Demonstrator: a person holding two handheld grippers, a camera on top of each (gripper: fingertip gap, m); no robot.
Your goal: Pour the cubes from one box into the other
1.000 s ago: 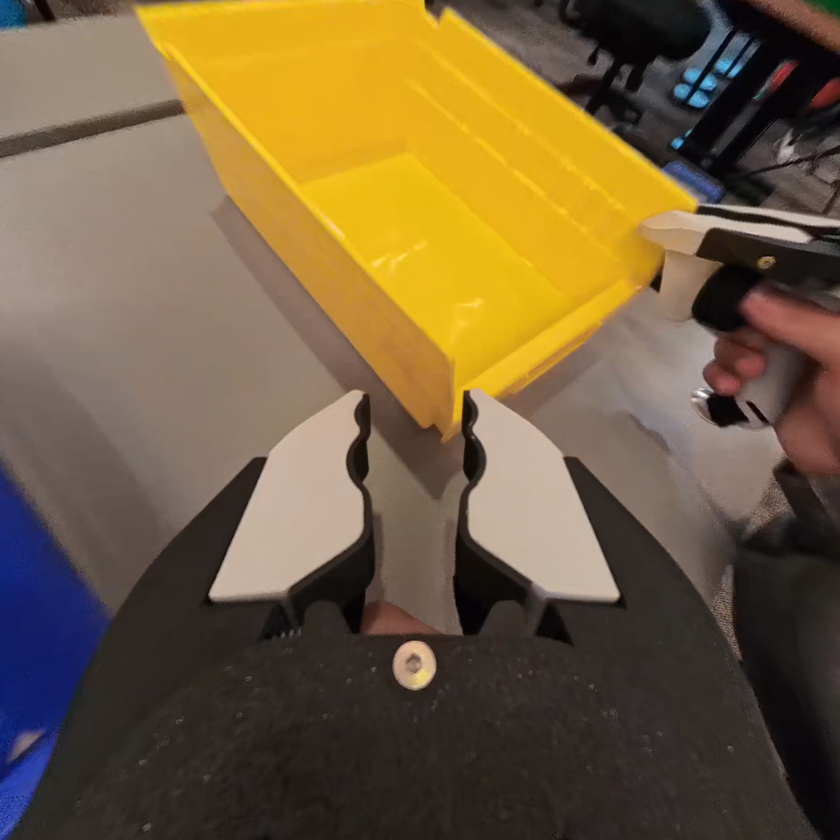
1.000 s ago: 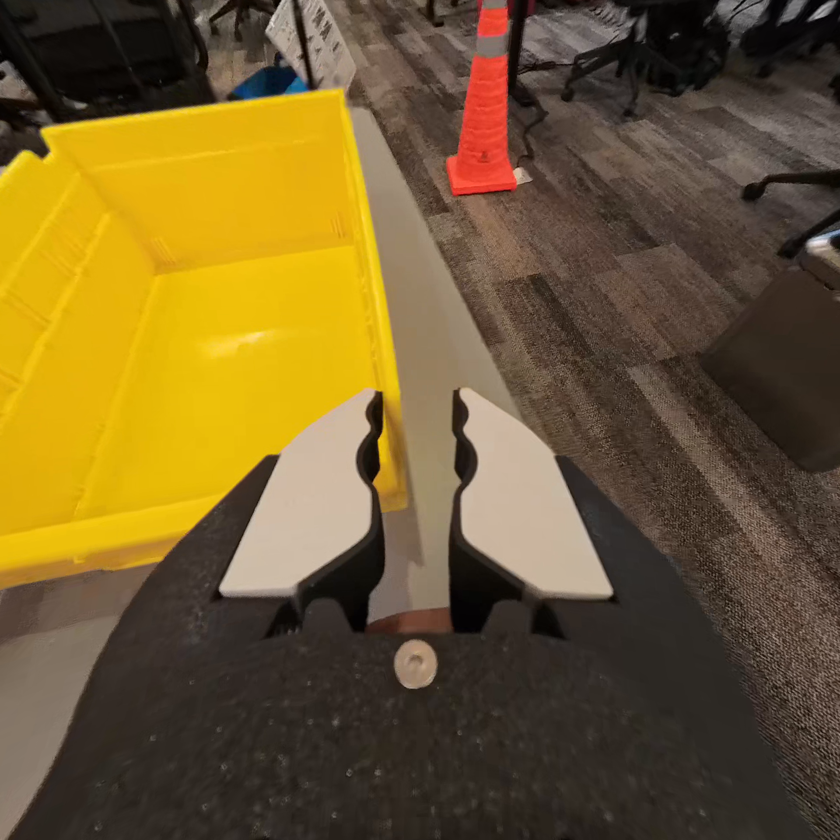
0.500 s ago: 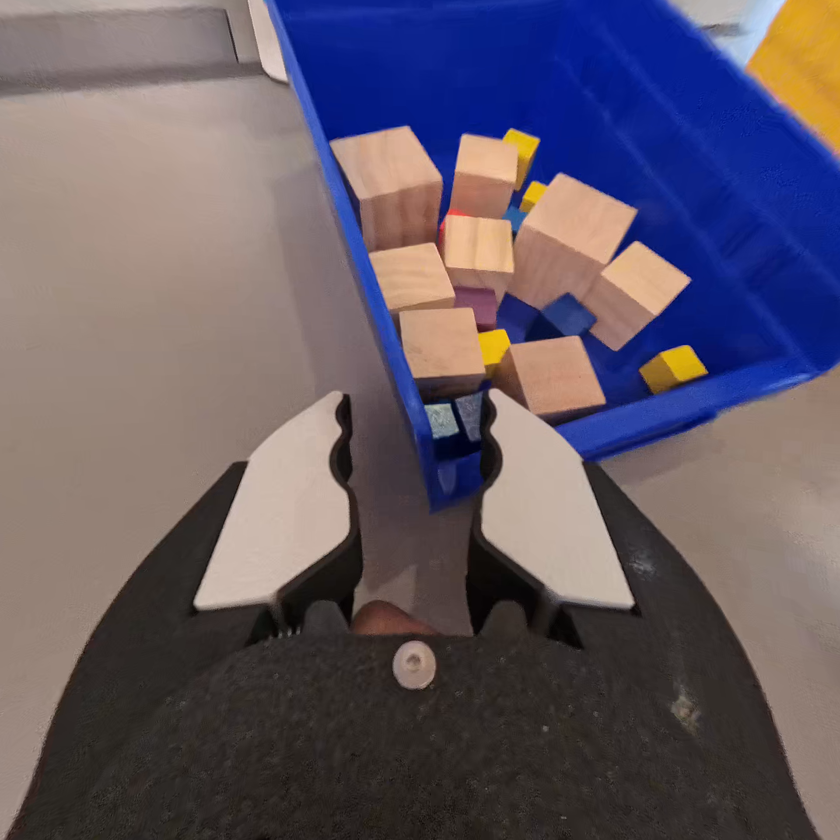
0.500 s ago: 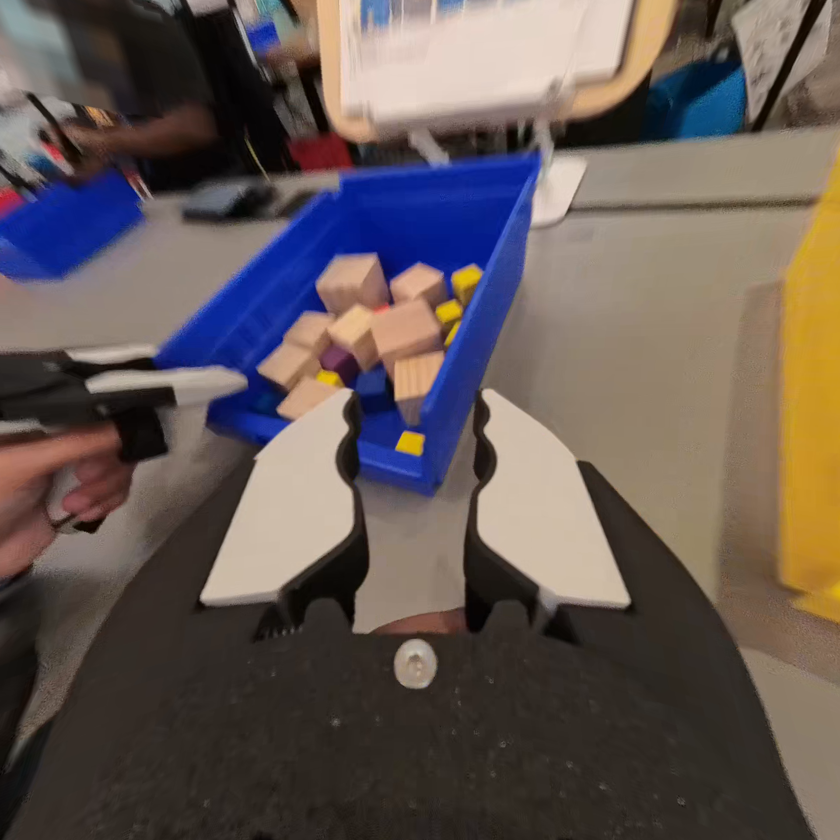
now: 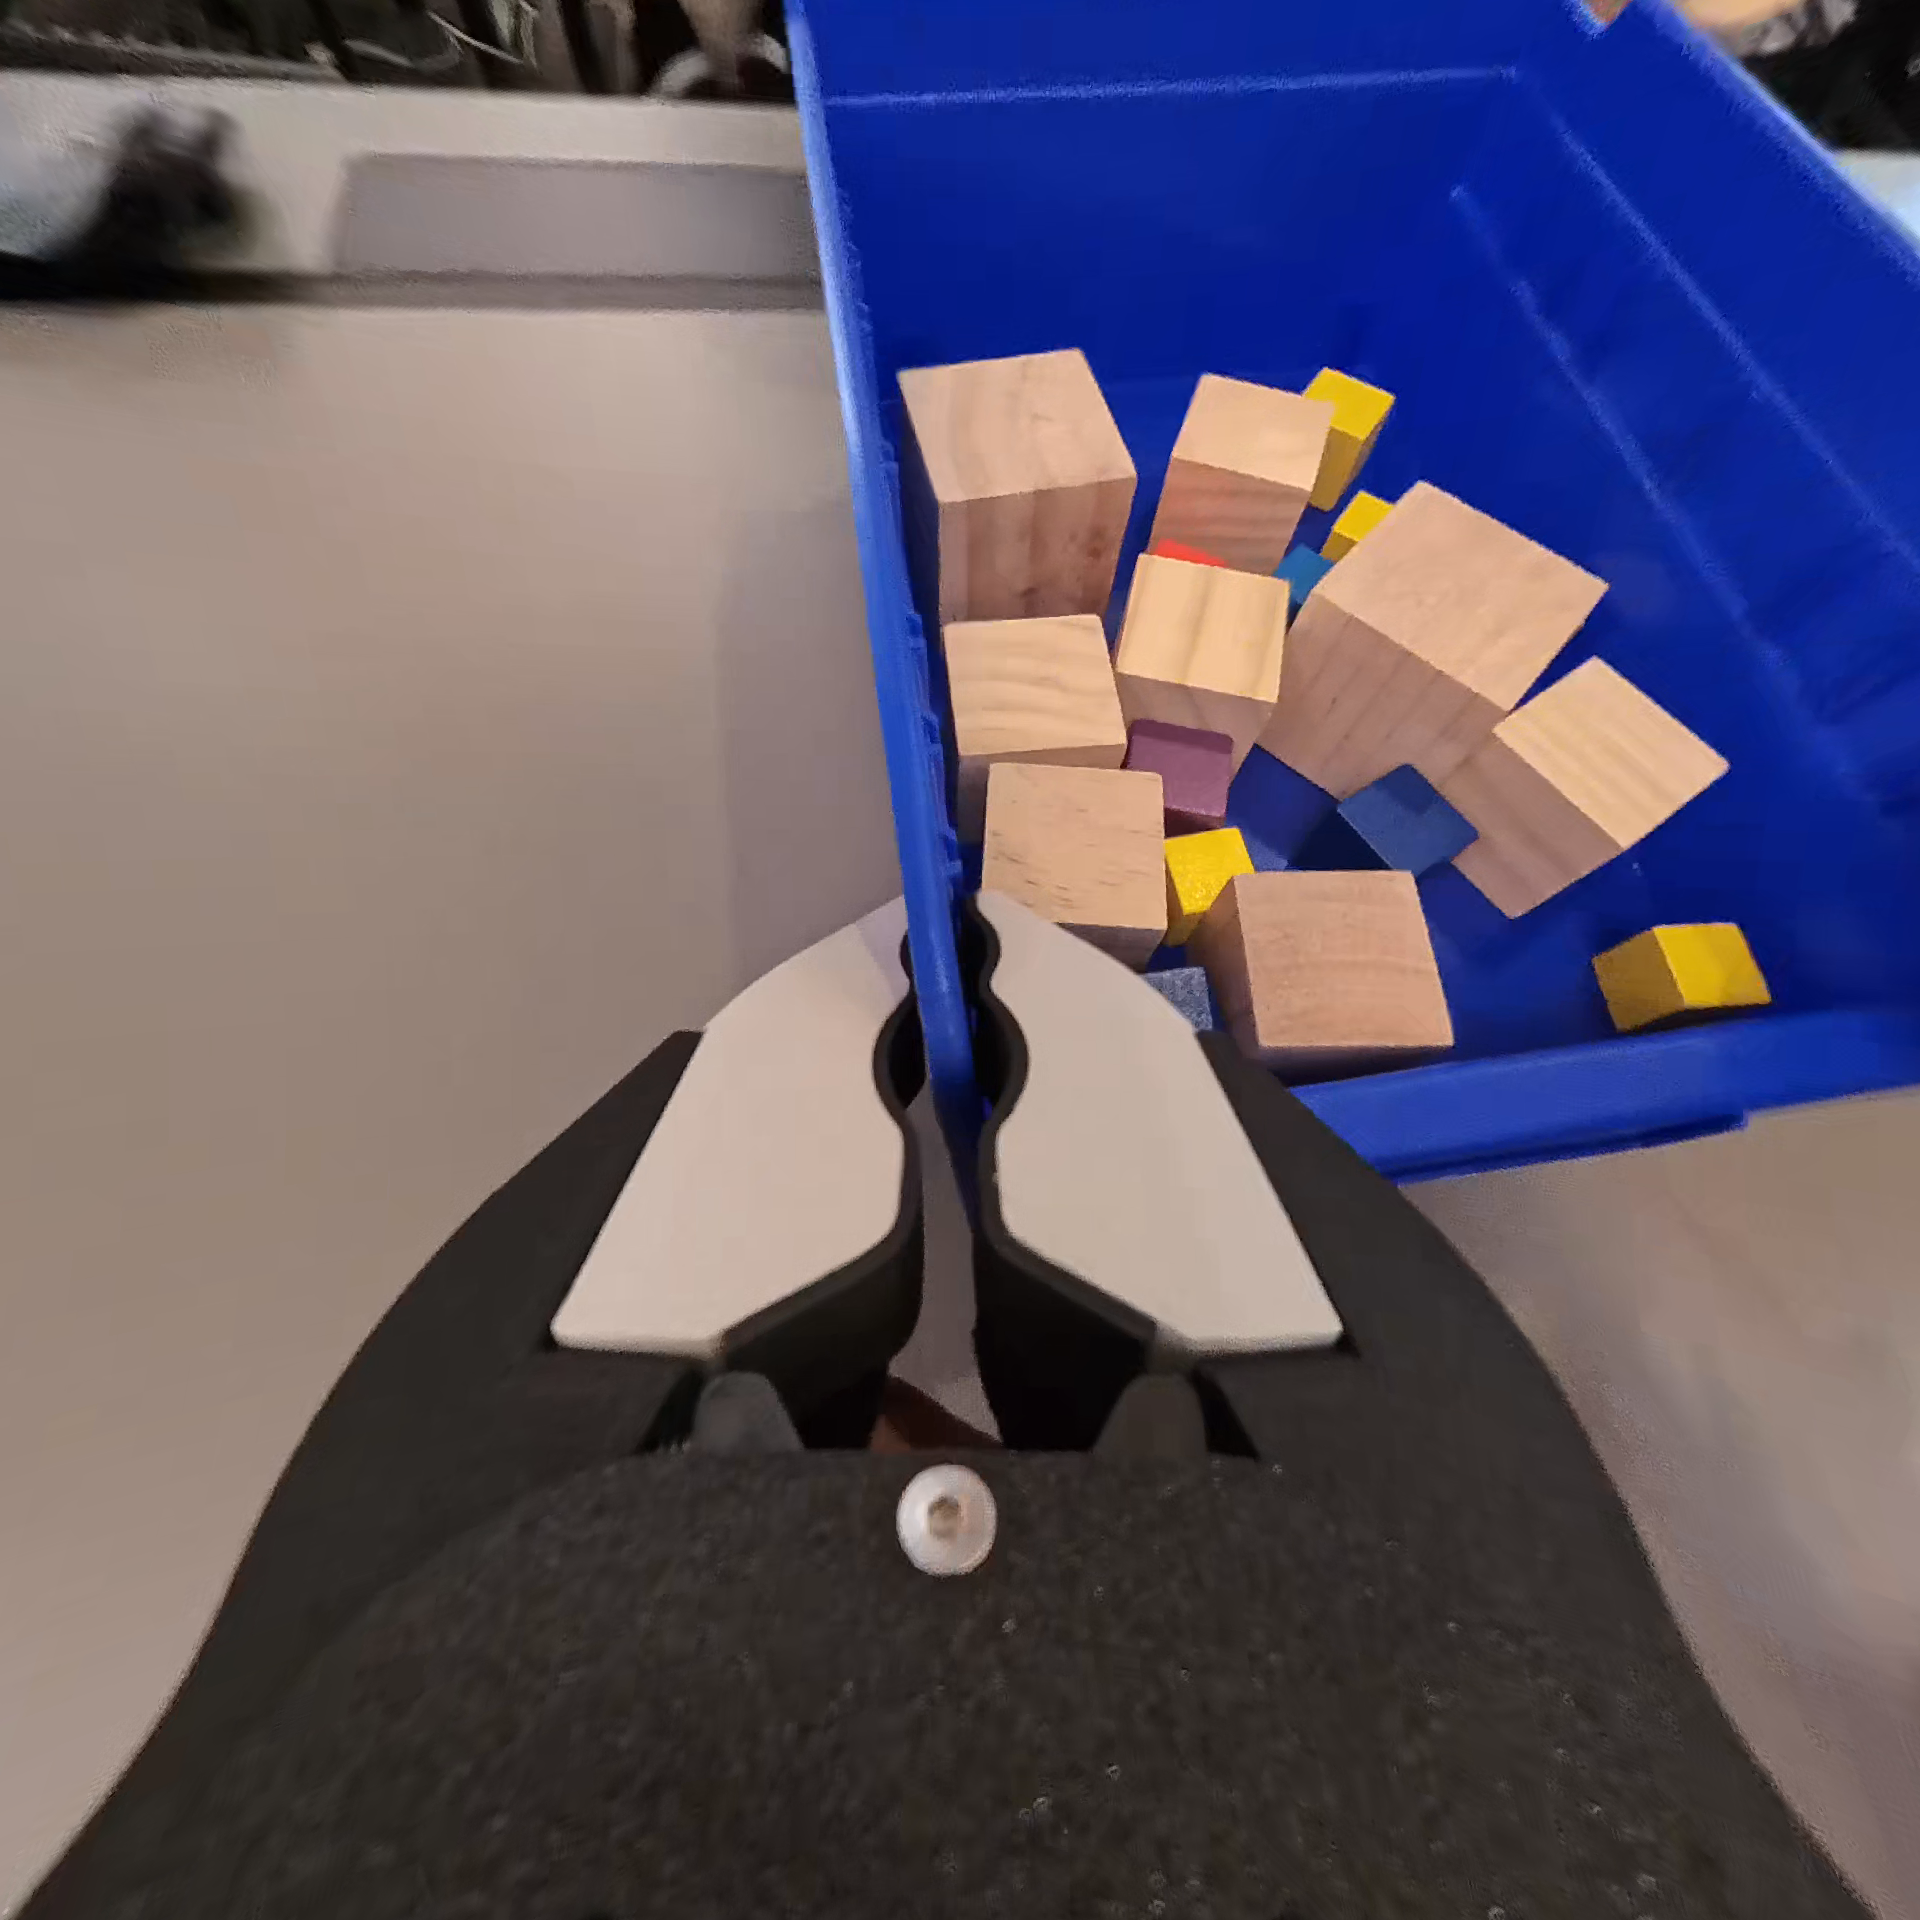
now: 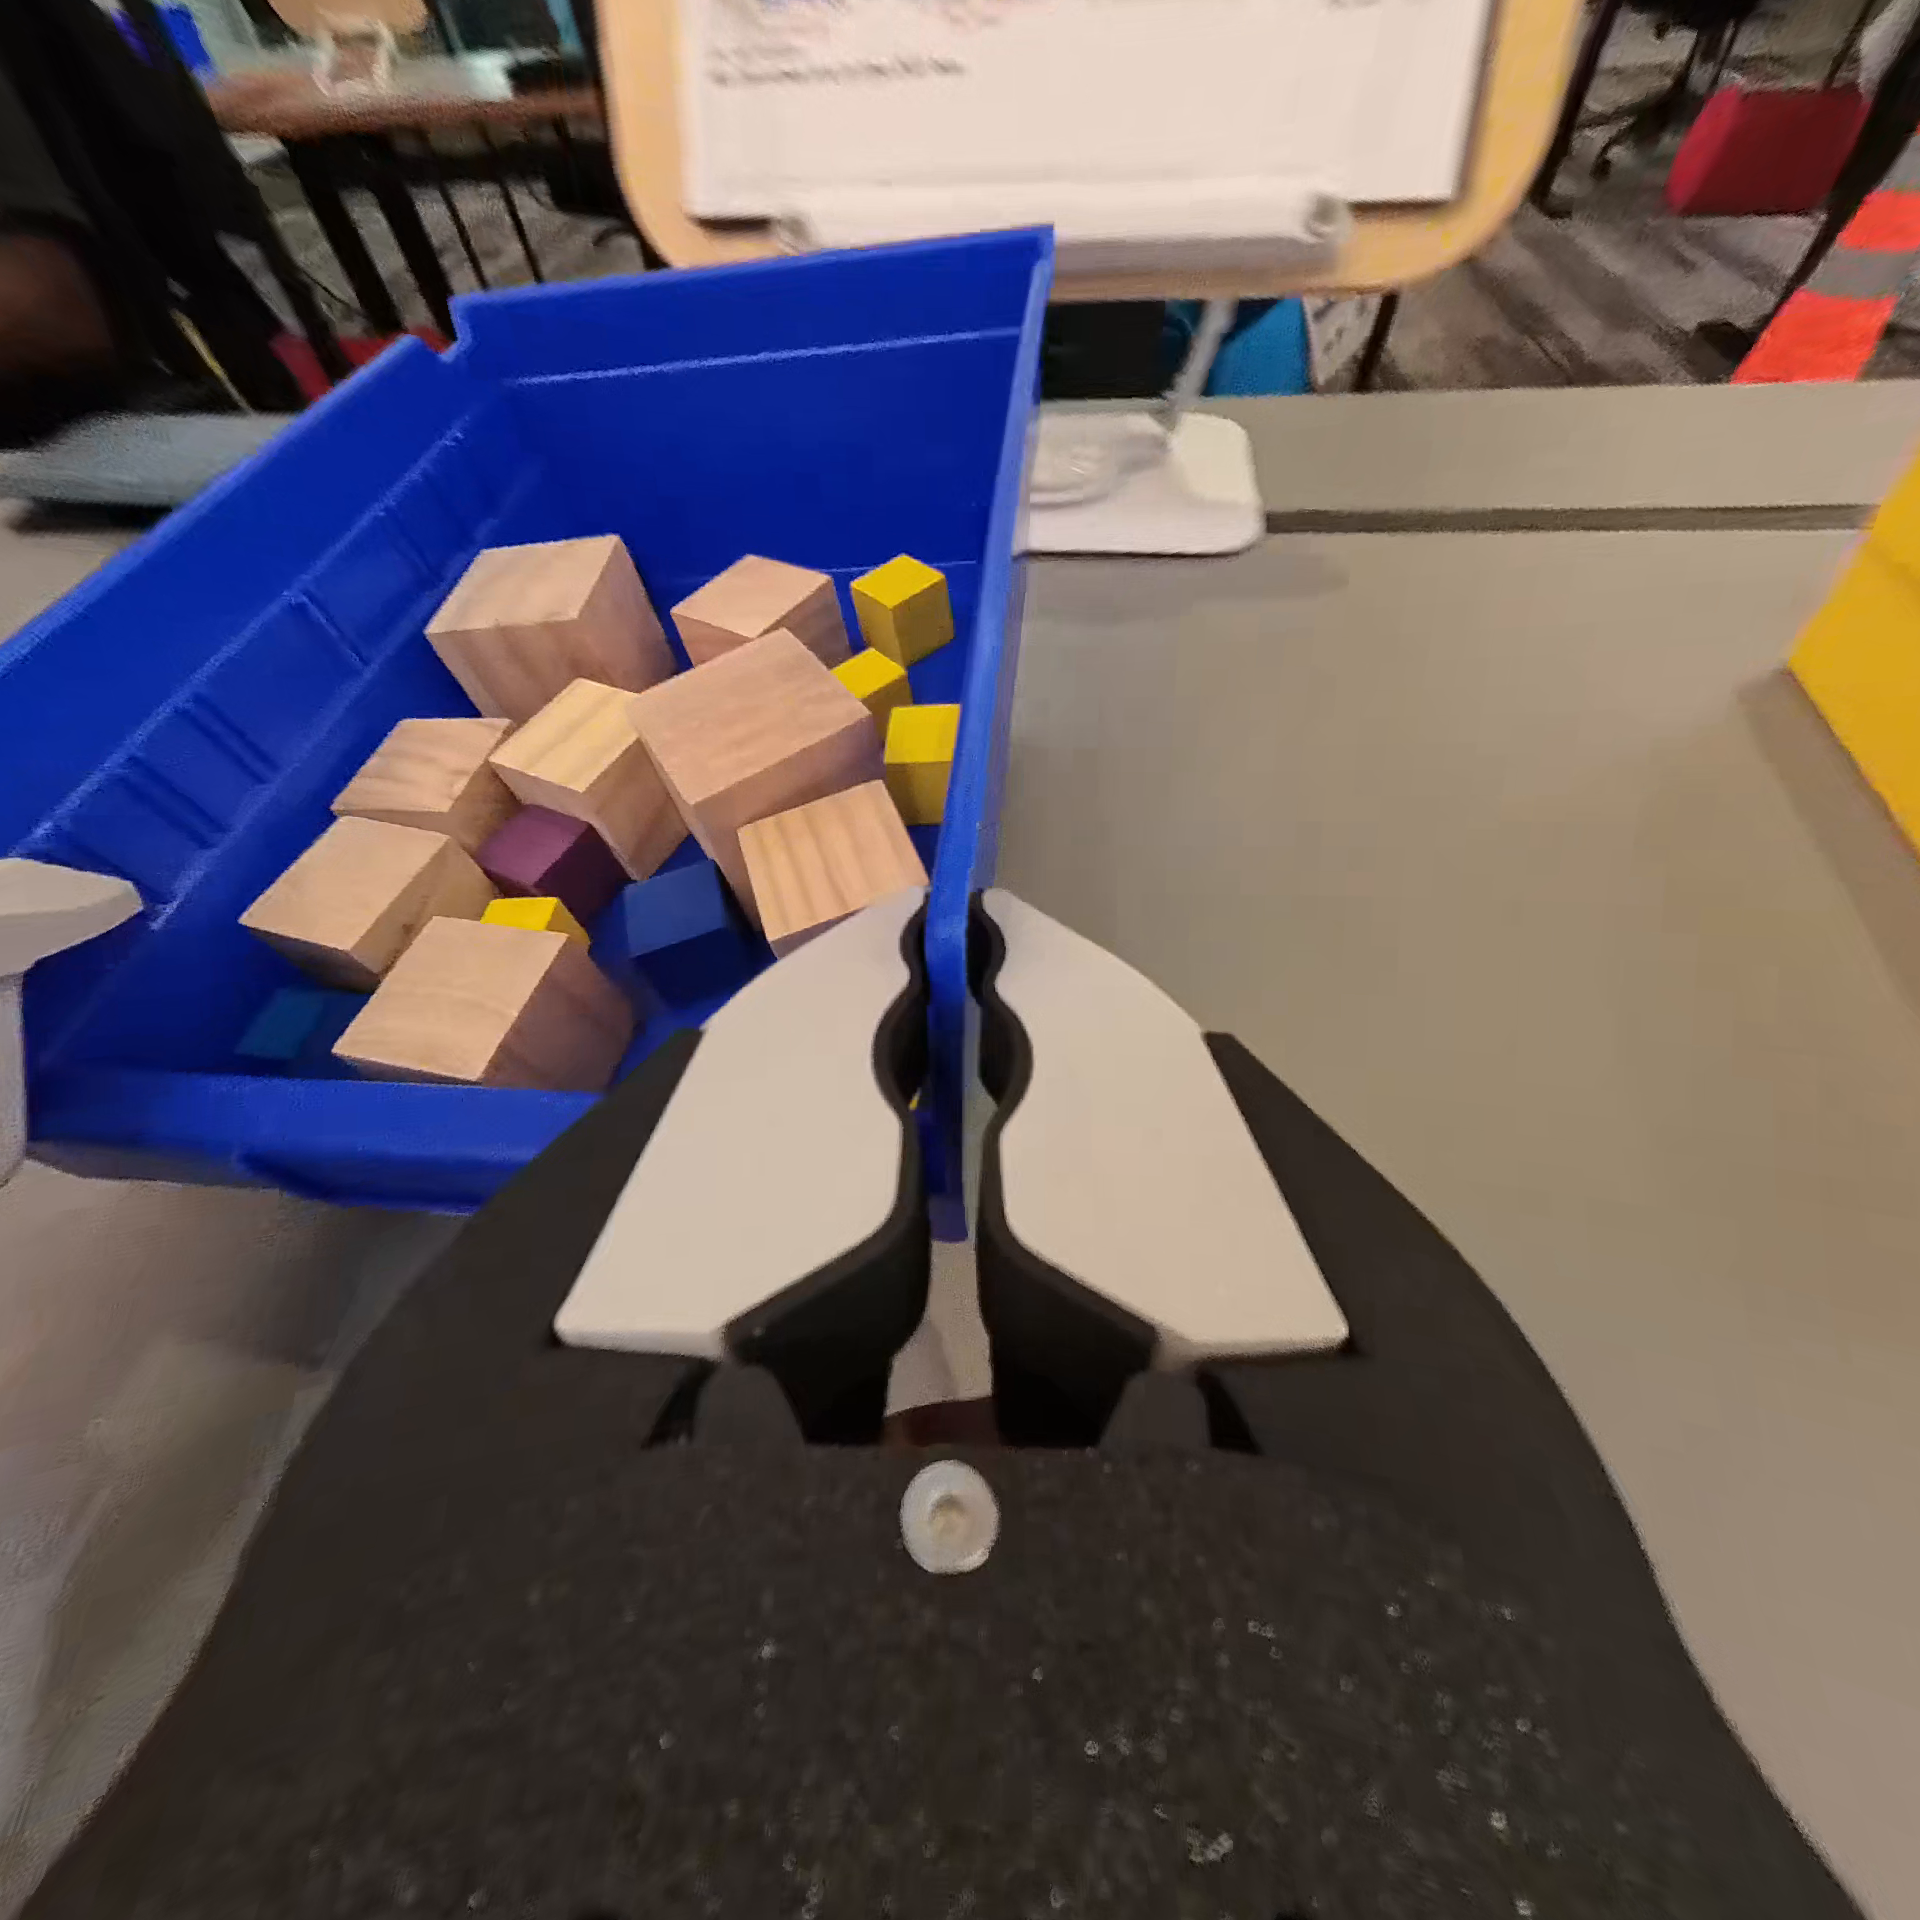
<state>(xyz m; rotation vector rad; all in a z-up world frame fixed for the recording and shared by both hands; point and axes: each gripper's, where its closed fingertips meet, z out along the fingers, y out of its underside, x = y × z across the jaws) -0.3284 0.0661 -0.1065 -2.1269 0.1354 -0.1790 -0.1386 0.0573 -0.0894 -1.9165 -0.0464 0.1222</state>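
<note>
Your left gripper (image 5: pixel 940 940) is clamped on the left wall of the blue bin (image 5: pixel 1195 218), one finger outside, one inside beside the wooden cubes (image 5: pixel 1070 862). Your right gripper (image 6: pixel 945 914) pinches the bin's right wall the same way. The bin sits on the grey table (image 6: pixel 1455 831), with the yellow bin (image 6: pixel 1870 665) at the far right.

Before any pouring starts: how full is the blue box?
Partly full: the blue box holds loose wooden and small coloured cubes piled toward its near end, well below the rim; the far floor is bare.
</note>
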